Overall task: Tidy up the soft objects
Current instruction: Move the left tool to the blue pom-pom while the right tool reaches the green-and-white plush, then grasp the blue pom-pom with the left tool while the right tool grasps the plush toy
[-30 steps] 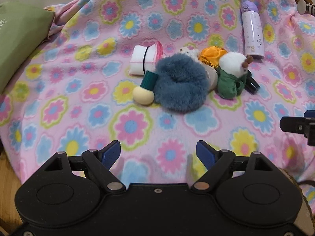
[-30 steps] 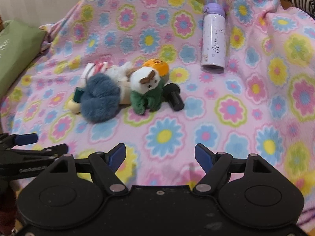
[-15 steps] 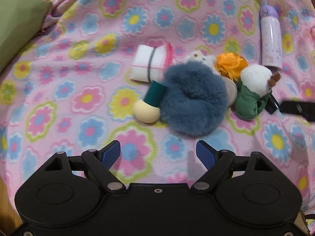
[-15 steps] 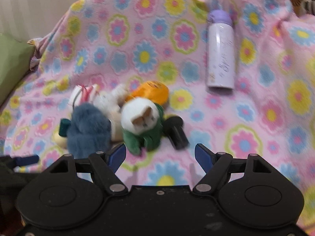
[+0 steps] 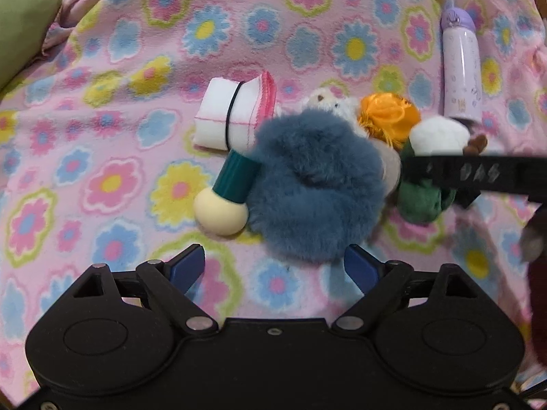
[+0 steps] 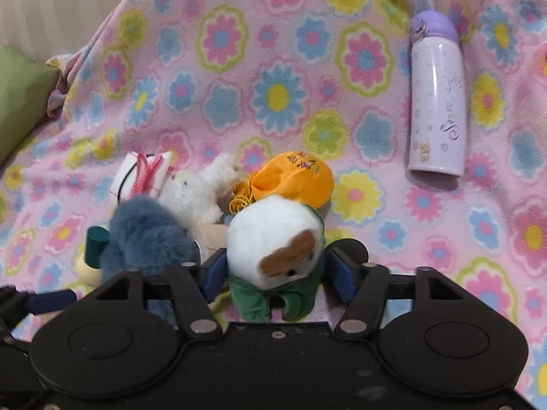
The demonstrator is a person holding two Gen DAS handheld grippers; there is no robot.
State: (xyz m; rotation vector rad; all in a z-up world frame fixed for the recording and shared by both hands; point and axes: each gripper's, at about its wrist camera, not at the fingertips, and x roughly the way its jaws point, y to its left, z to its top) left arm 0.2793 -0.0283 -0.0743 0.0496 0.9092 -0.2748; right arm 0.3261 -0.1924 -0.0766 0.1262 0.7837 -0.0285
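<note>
A pile of soft things lies on a flowered pink blanket (image 5: 102, 68). A fluffy blue-grey pompom (image 5: 316, 188) sits just ahead of my open, empty left gripper (image 5: 273, 268). Beside it lie a folded white cloth (image 5: 232, 116), a teal-handled cream sponge (image 5: 222, 210), a small white plush (image 6: 201, 194) and an orange pouch (image 6: 294, 181). A white plush in green clothes (image 6: 277, 242) sits between the open jaws of my right gripper (image 6: 277, 273), which are around it and not closed. The right gripper's finger (image 5: 478, 172) crosses that plush in the left view.
A lilac bottle (image 6: 437, 102) lies on the blanket at the far right. A green cushion (image 6: 20, 102) lies at the left edge. A black cylinder (image 5: 465, 198) lies partly hidden behind the green-clothed plush.
Both grippers moved forward toward the pile. The right gripper now has the green-clothed plush between its open fingers. The left gripper came close to the blue pompom.
</note>
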